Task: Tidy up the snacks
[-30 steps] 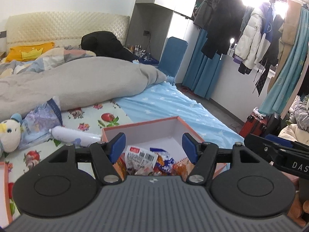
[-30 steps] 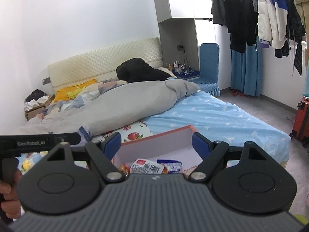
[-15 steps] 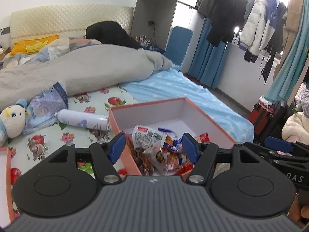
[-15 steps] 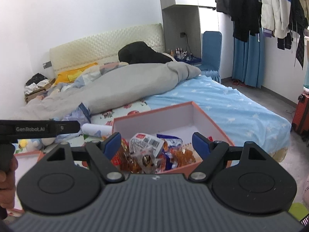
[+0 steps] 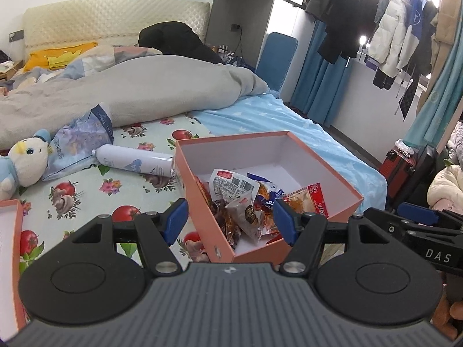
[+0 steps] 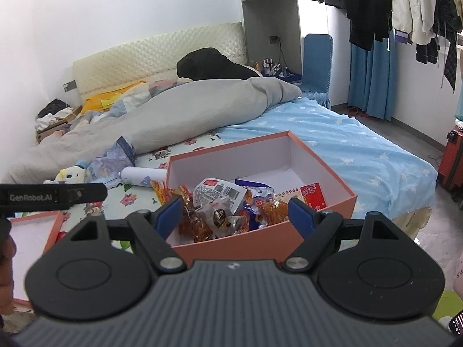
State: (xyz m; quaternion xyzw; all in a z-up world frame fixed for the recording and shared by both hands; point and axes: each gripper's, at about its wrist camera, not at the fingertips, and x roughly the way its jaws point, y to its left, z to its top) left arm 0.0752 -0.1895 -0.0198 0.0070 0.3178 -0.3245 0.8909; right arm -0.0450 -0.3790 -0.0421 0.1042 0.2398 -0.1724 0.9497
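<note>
A bedroom held a bed (image 5: 254,121) with a pale blue star-print sheet, a fruit-and-mushroom print cloth (image 5: 86,190) over its near part, a rumpled grey duvet (image 5: 139,86) and a padded cream headboard (image 6: 162,55). Coats (image 5: 387,37) hung on a rail along the right wall. On the printed cloth sat an open salmon-pink box (image 5: 315,159) with white inner walls, and a heap of wrapped snacks (image 5: 246,199) lay inside its near half (one white packet with a barcode on top). A white spray can (image 5: 136,163) lay on its side just beside the box's left wall, with a plush duck (image 5: 24,162) and a blue foil pouch (image 5: 81,141) further left. The box's lid (image 6: 34,240) lay upturned well to the left. The left gripper (image 5: 228,222) and the right gripper (image 6: 235,215) both hung above the box's near edge, blue-padded jaws spread apart and grasping nothing
</note>
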